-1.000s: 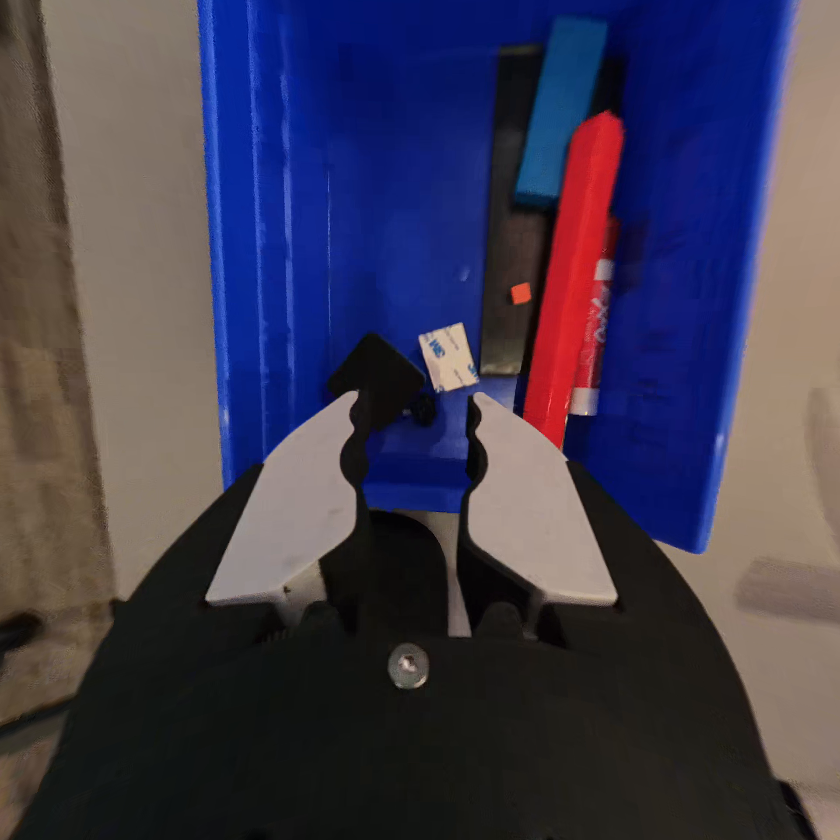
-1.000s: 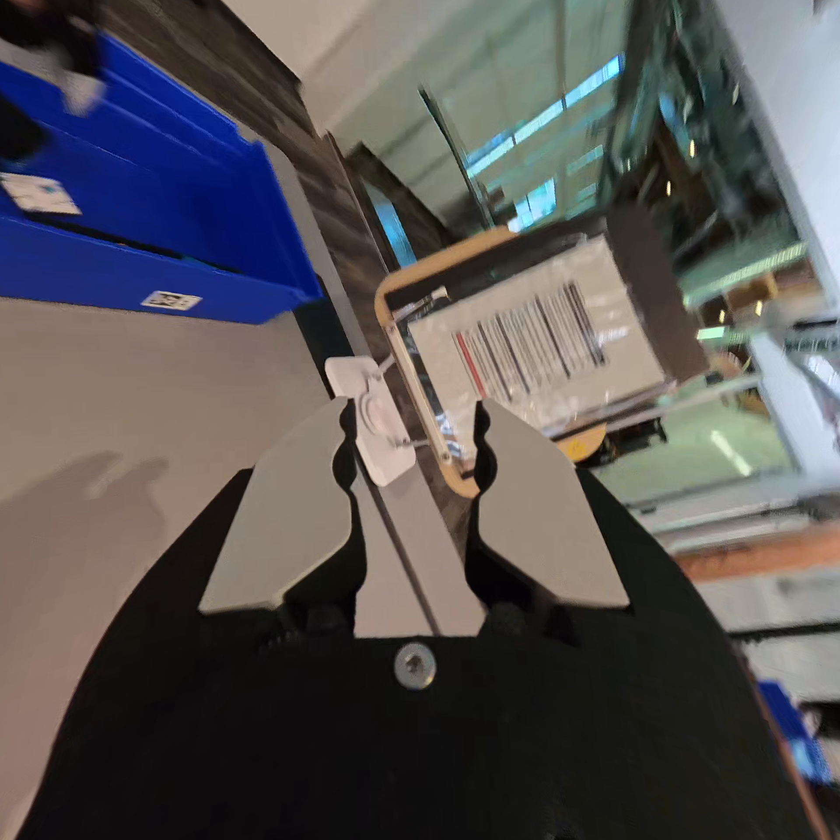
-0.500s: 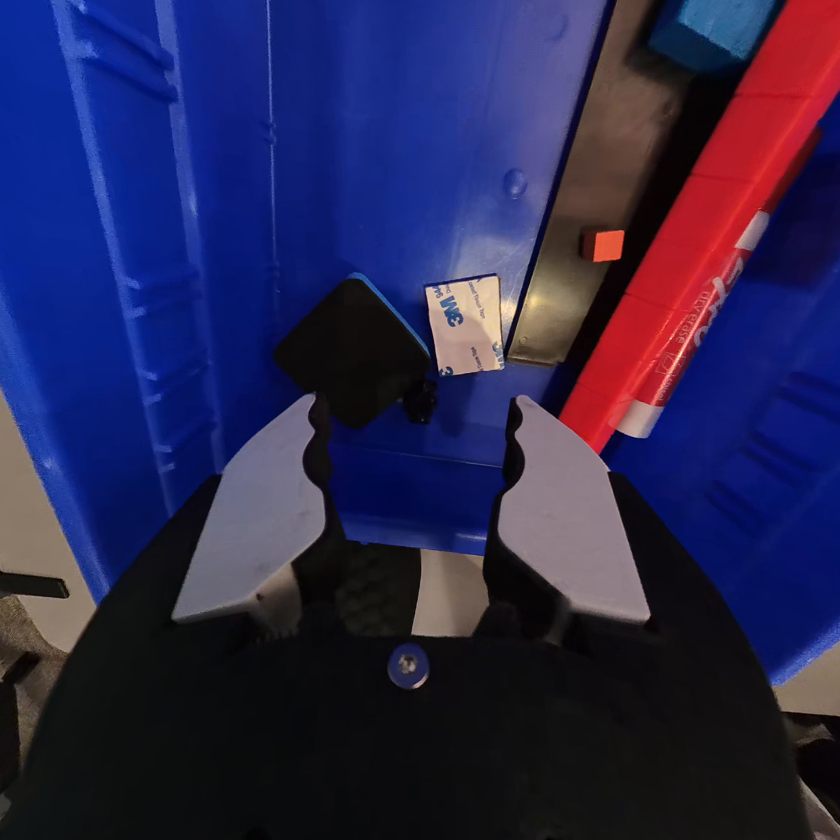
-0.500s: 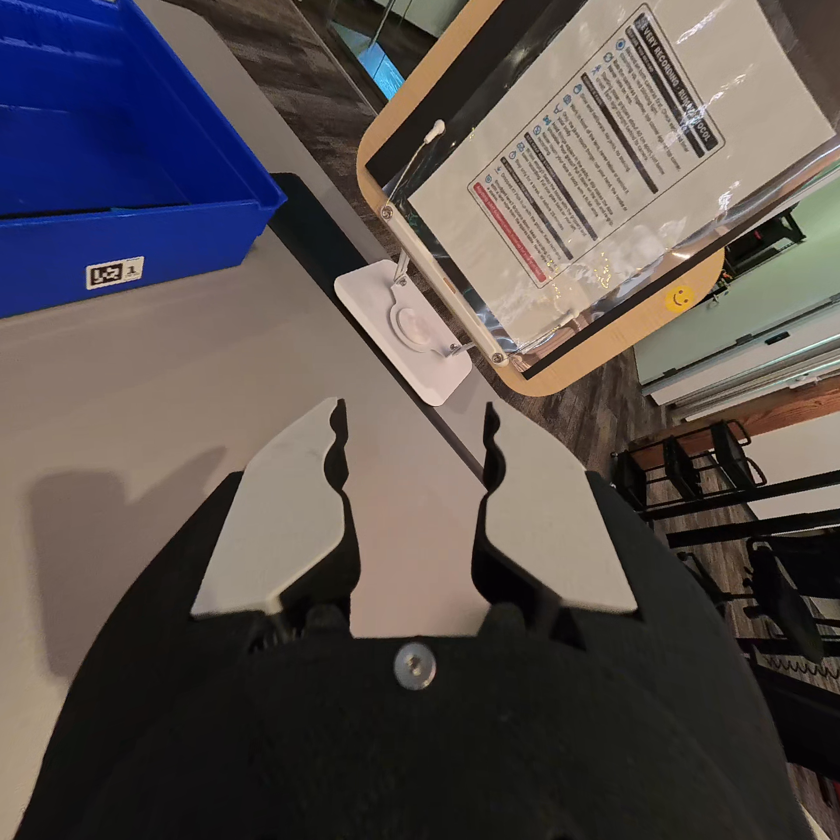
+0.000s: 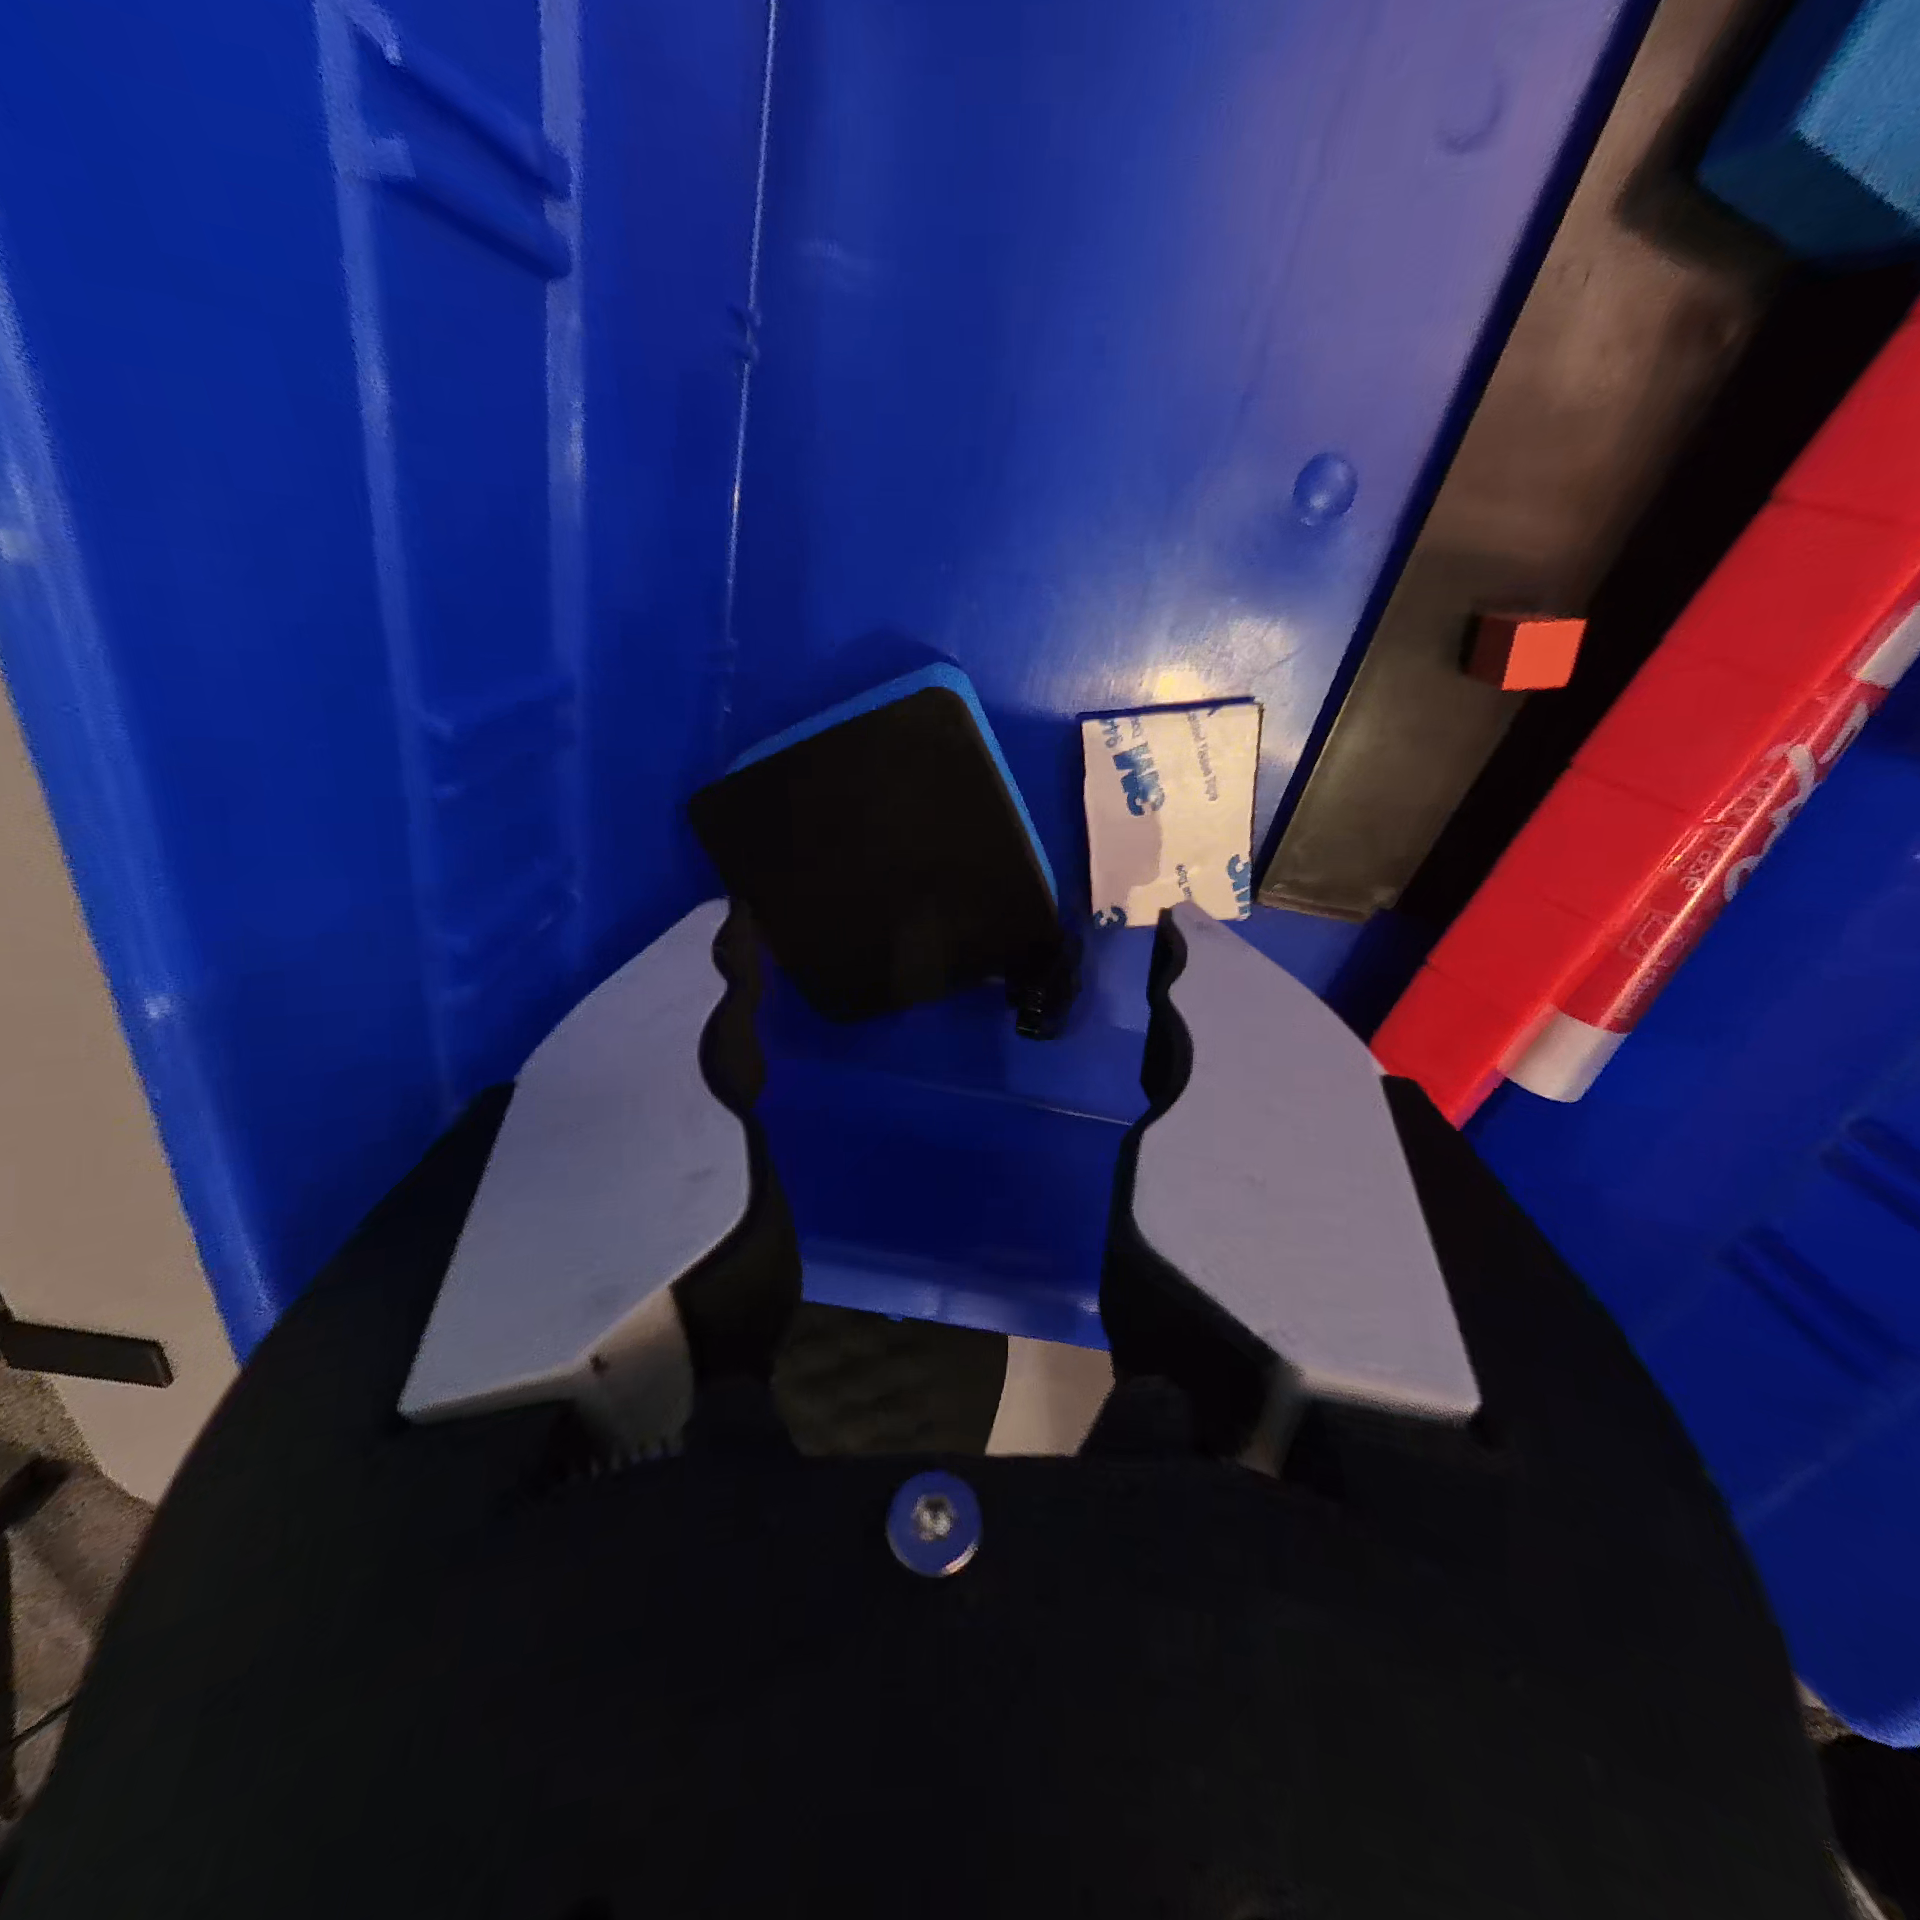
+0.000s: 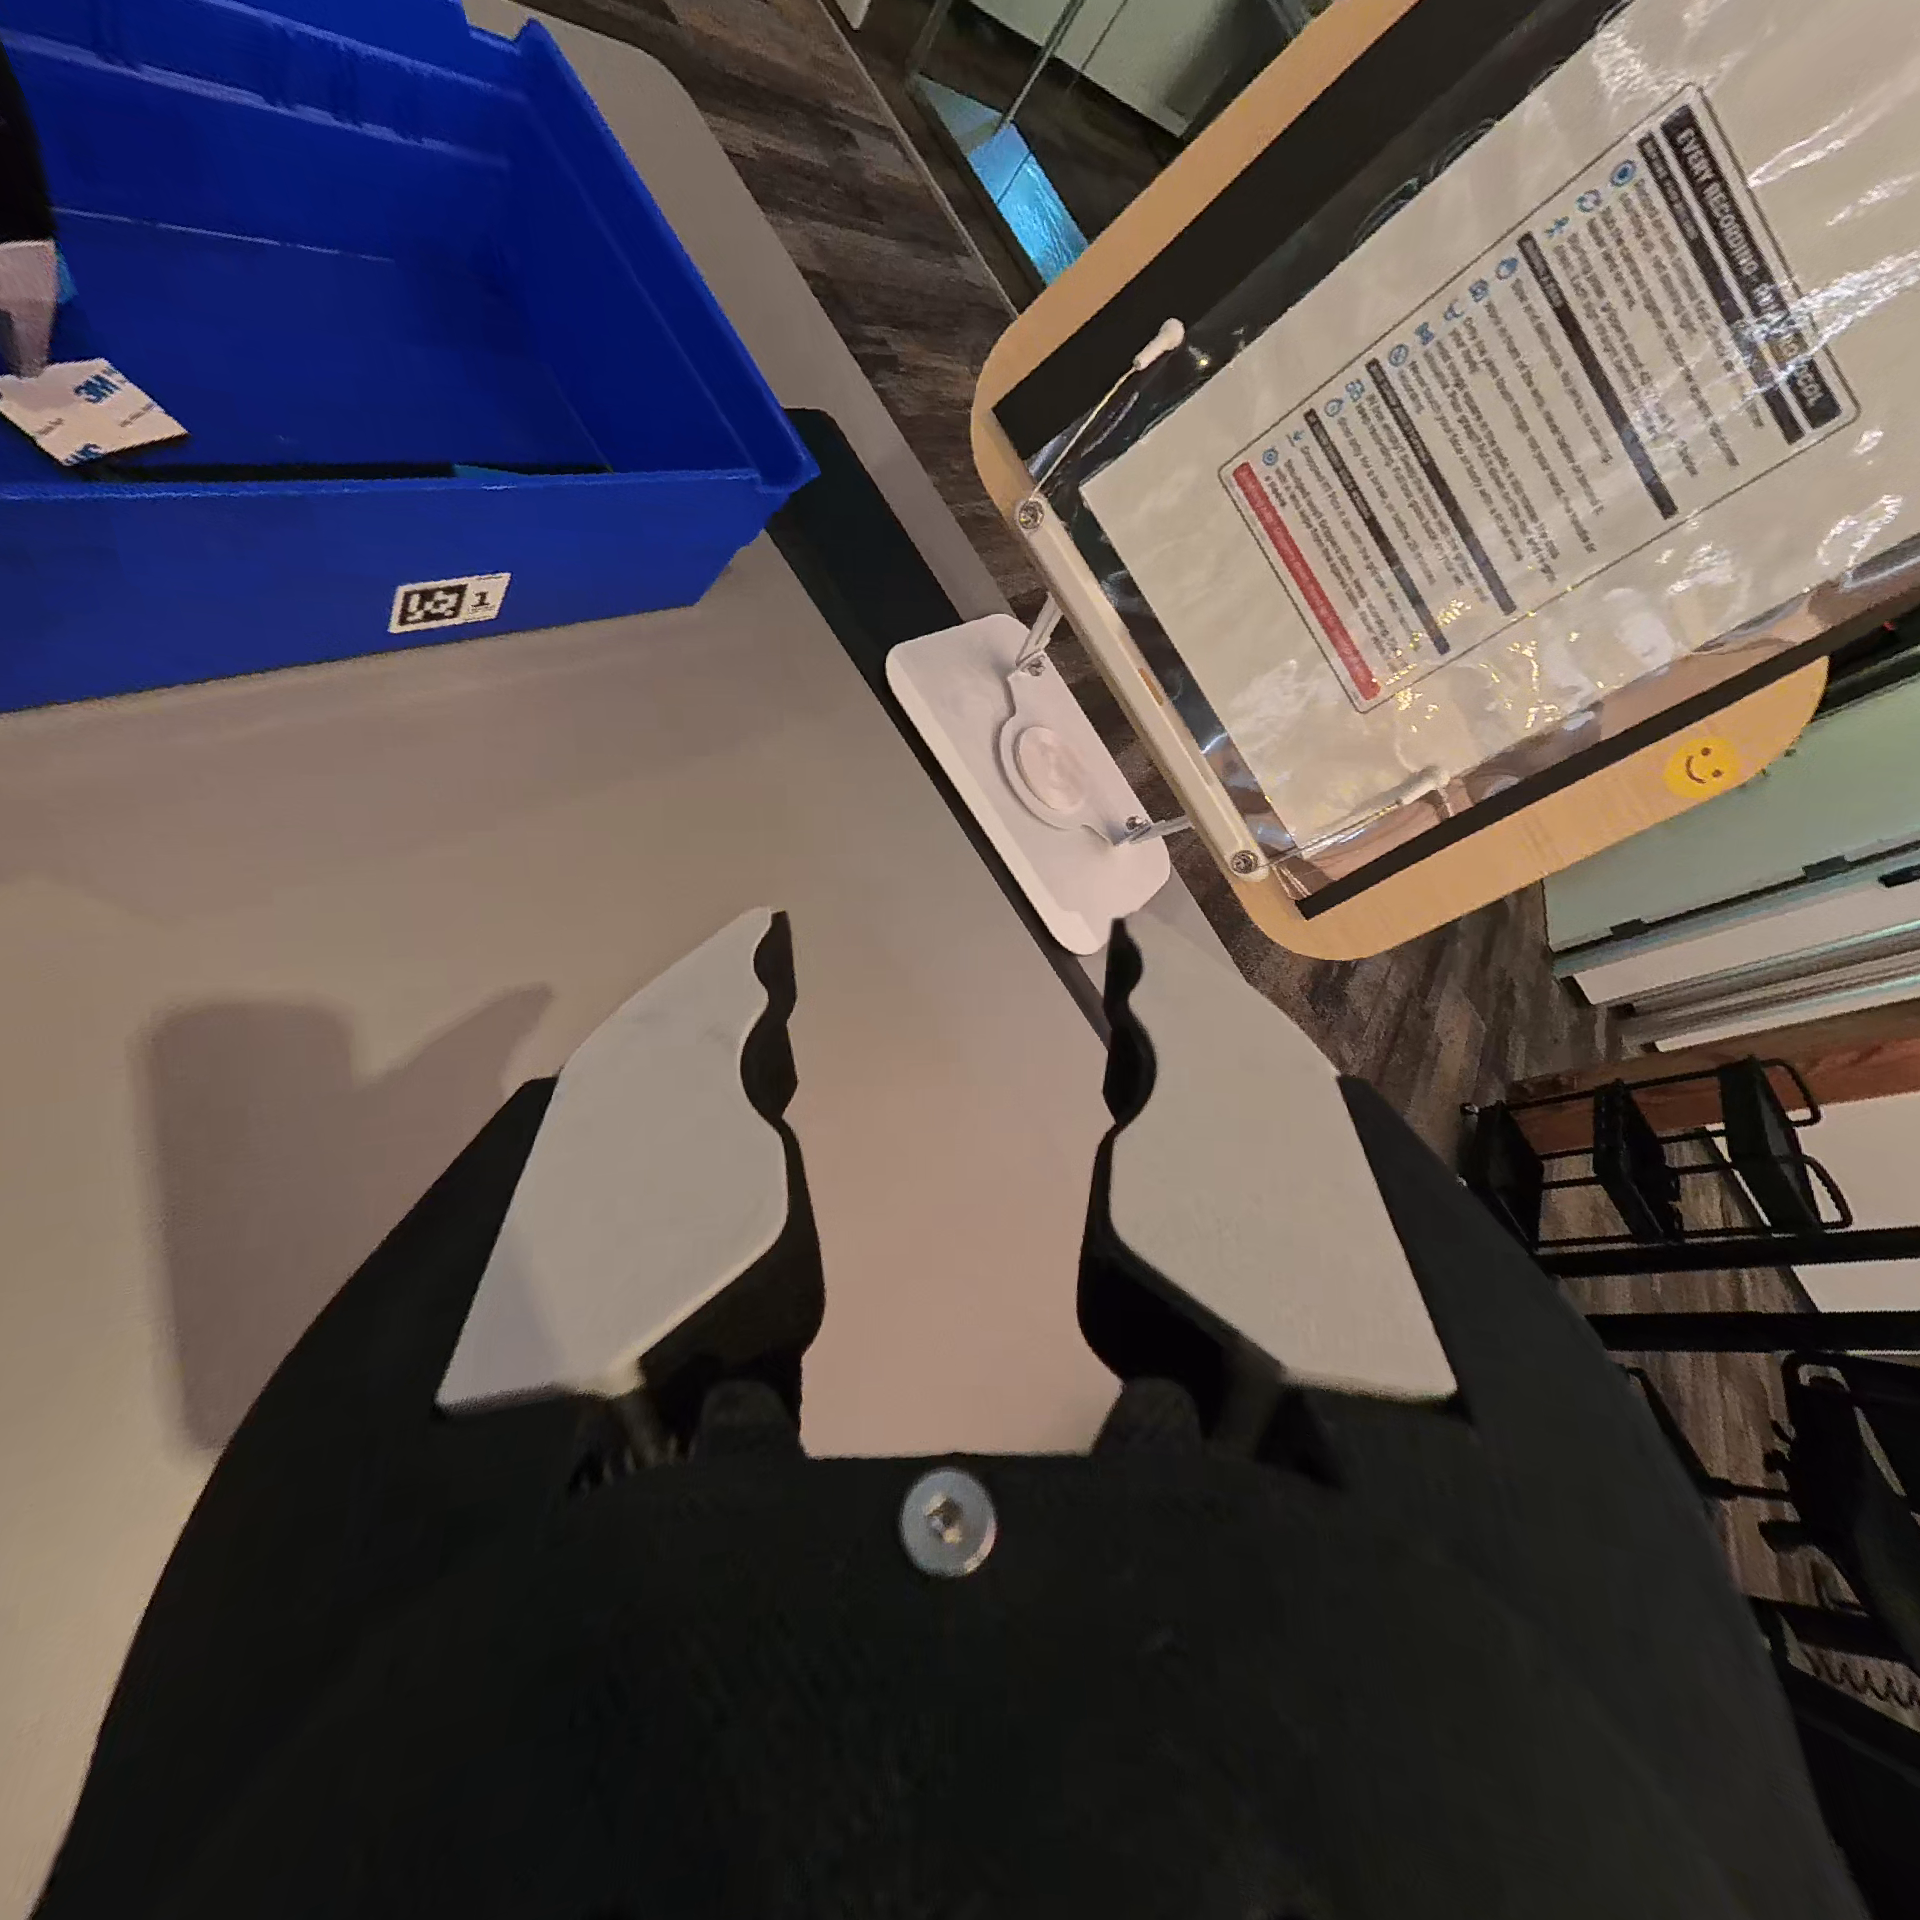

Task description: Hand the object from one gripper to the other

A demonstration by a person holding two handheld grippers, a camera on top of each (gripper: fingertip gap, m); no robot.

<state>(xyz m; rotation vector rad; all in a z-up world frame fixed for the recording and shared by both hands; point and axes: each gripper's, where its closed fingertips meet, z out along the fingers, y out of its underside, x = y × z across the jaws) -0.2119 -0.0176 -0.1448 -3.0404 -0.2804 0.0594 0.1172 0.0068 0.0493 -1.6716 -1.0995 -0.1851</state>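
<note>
Grey tabletop (image 6: 436,831) carries a blue bin (image 6: 416,540) and, at its far edge, a sign stand (image 6: 1039,769). Your left gripper (image 5: 951,920) reaches into the bin (image 5: 935,416) with jaws spread wide, holding nothing. A black pad with a blue backing (image 5: 883,862) lies just ahead of its left fingertip, beside a white sticker (image 5: 1169,816). A red marker (image 5: 1662,831) sits to the right. Your right gripper (image 6: 945,935) hovers over bare table, jaws wide and empty.

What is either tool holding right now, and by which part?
Nothing. The left tool is open over the black pad in the blue bin; the right tool is open above the table.
</note>
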